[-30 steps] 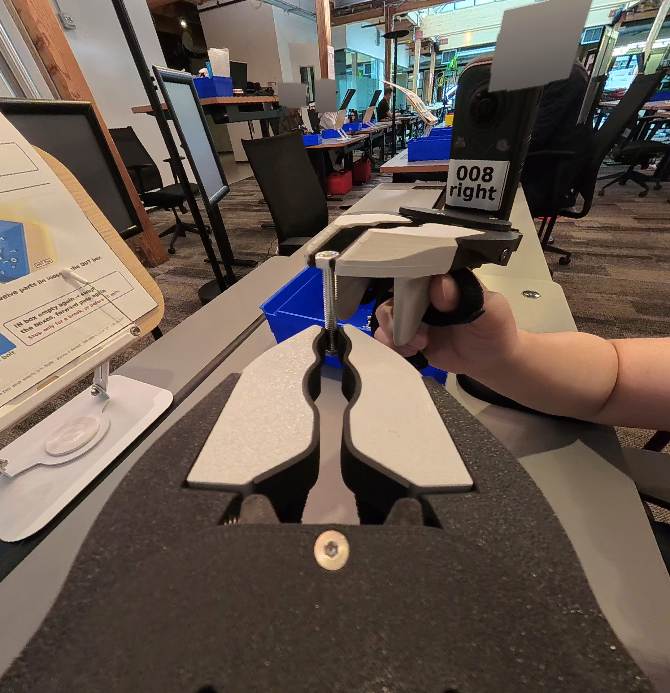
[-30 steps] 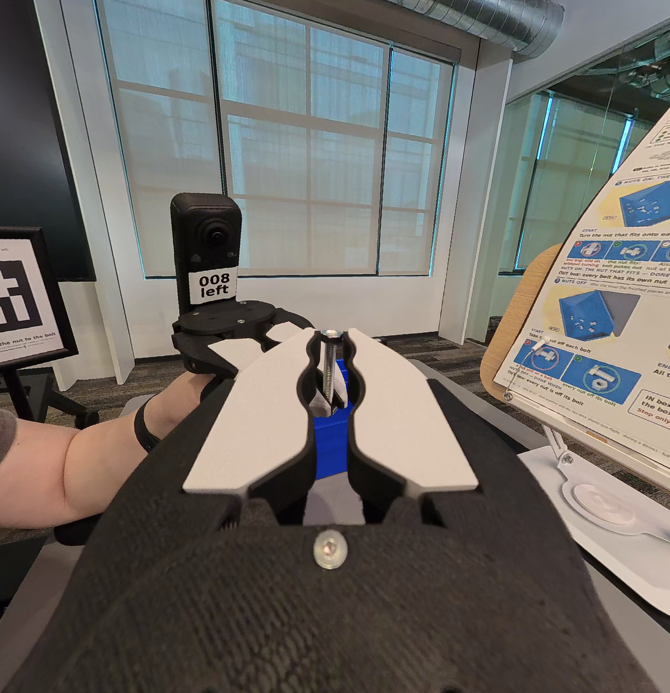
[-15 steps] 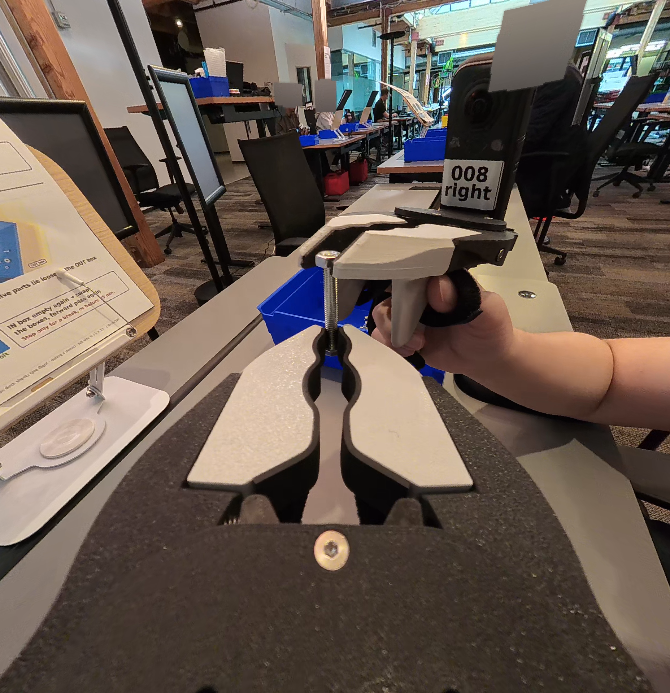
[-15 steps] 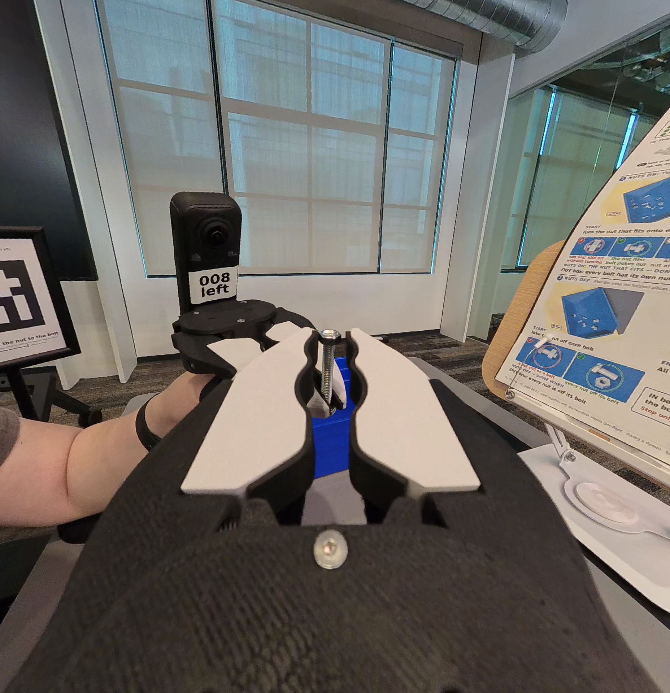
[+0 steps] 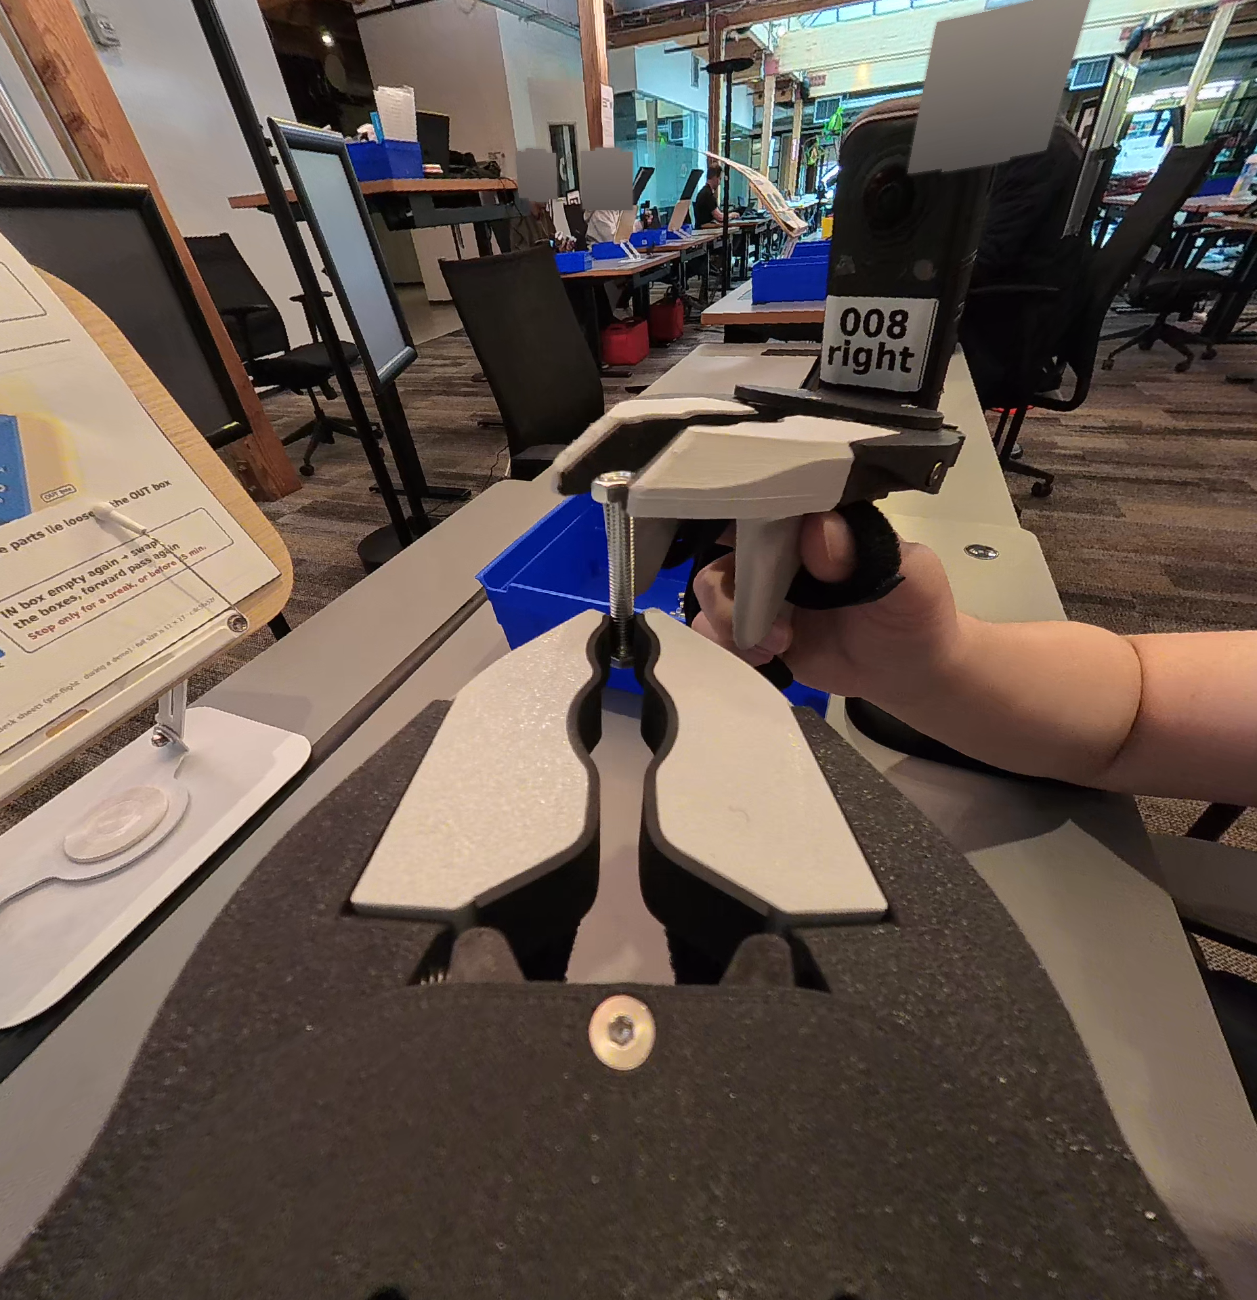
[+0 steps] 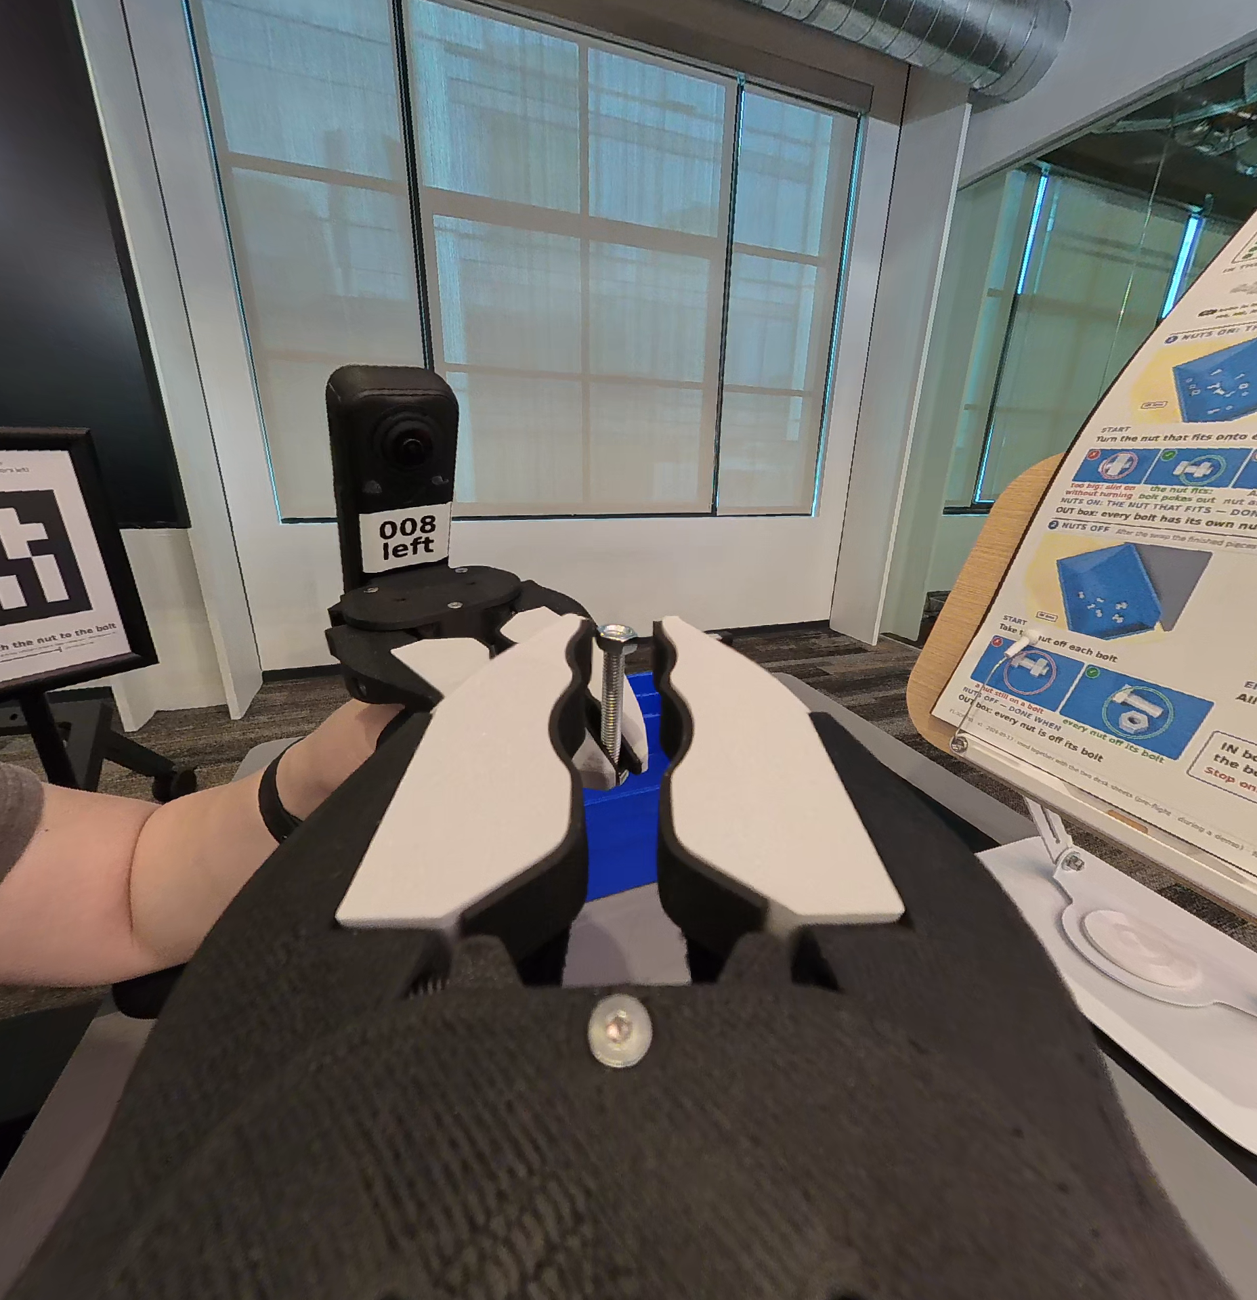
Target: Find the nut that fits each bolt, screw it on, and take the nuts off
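Note:
A long silver bolt stands upright, head on top. My left gripper is shut on its lower end; I cannot tell whether a nut sits there. In the right wrist view the bolt stands between the fingers of my right gripper, which is open, with a small gap on each side of the bolt head. The right gripper also shows in the left wrist view, level with the head, held by a hand. The left gripper shows below in the right wrist view.
A blue bin sits on the grey table just beneath the bolt, also in the right wrist view. An instruction board on a white stand is at the table's side. Office chairs and desks lie beyond. The grippers' ends are close to 4 cm from one another.
My right gripper's fingers have spread apart from the bolt head, which they held closely a second ago. The left gripper and the bolt have stayed in place.

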